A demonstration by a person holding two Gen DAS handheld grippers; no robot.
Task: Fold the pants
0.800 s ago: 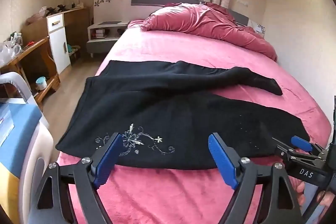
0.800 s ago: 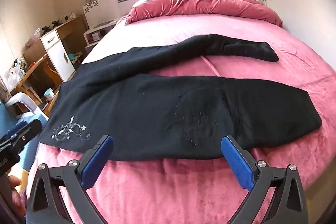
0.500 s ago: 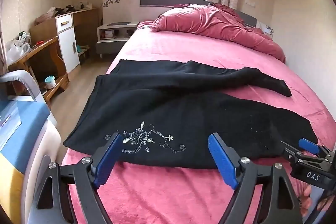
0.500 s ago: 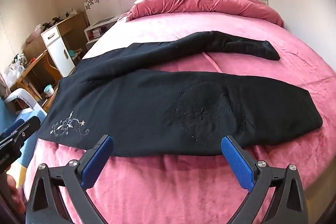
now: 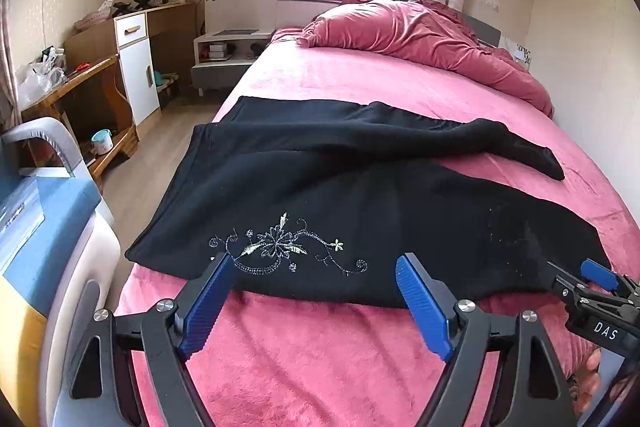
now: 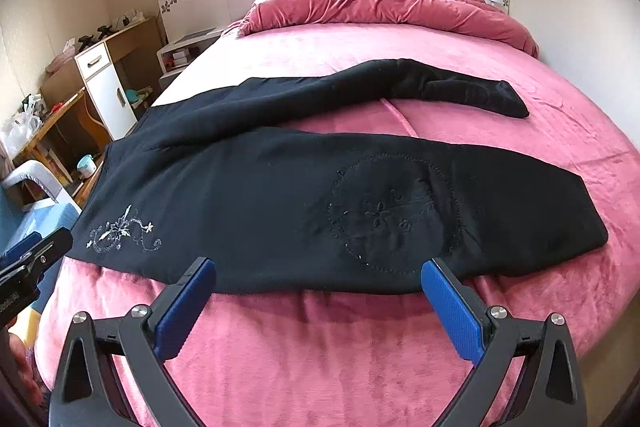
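Both your left claw (image 5: 310, 301) and right claw (image 6: 318, 301) hung spread wide and empty, having drawn back slightly from the near edge of the pink plush bed (image 6: 320, 347), where the black embroidered fleece pants (image 6: 280, 203) lay flat, unfolded; no fold had begun.

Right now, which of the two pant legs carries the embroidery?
The near leg, lying flat along the bed's front edge: it has the pale floral embroidery and a dark stitched circle. The far leg is plain.
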